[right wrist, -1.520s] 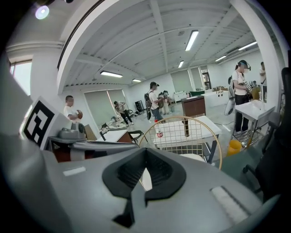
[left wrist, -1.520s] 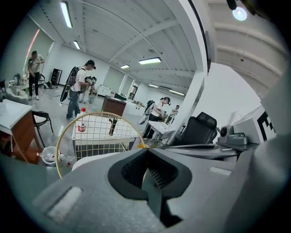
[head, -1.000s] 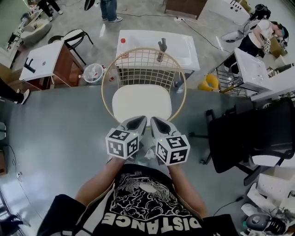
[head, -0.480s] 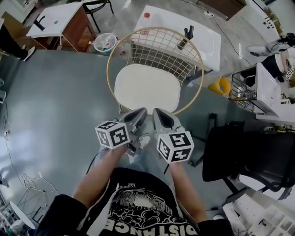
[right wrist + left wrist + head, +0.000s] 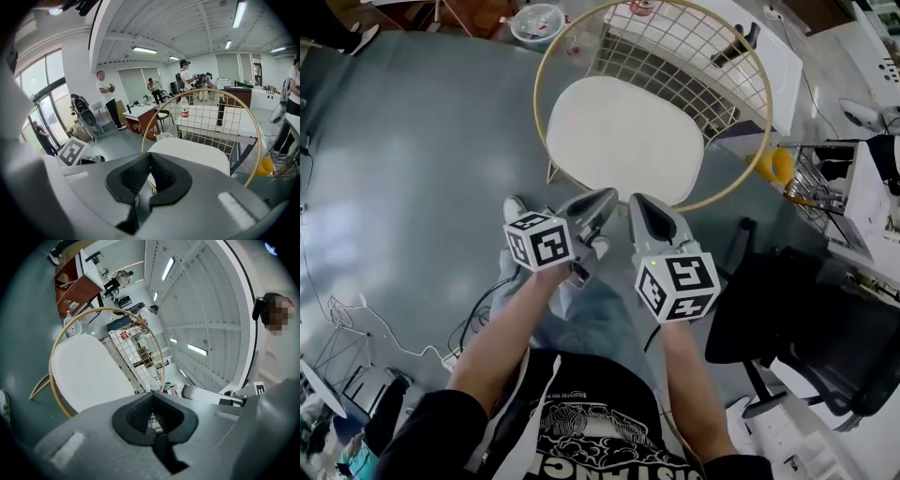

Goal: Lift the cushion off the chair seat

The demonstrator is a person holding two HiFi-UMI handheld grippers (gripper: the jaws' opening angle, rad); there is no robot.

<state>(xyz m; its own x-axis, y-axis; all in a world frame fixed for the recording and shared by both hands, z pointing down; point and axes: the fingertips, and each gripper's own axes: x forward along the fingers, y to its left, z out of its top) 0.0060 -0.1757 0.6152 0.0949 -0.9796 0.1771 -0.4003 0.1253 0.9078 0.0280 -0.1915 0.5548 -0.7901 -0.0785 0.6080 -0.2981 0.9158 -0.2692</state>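
**Facing the cushion's near edge with both grippers shut**

The white cushion [image 5: 623,139] lies flat on the seat of the wire chair [image 5: 675,47], inside its gold hoop. It is straight ahead of both tools and lower than them. Its long axis runs side to side across the line the grippers point along, so its broad front edge is the part facing them.

The left gripper [image 5: 602,201] and right gripper [image 5: 640,204] sit side by side. Their tips are over the hoop's front rim, just short of the cushion, and neither is clearly nearer. Each has its jaws pressed together with nothing between them. I judge that both must open and drop to the front edge before any lift.
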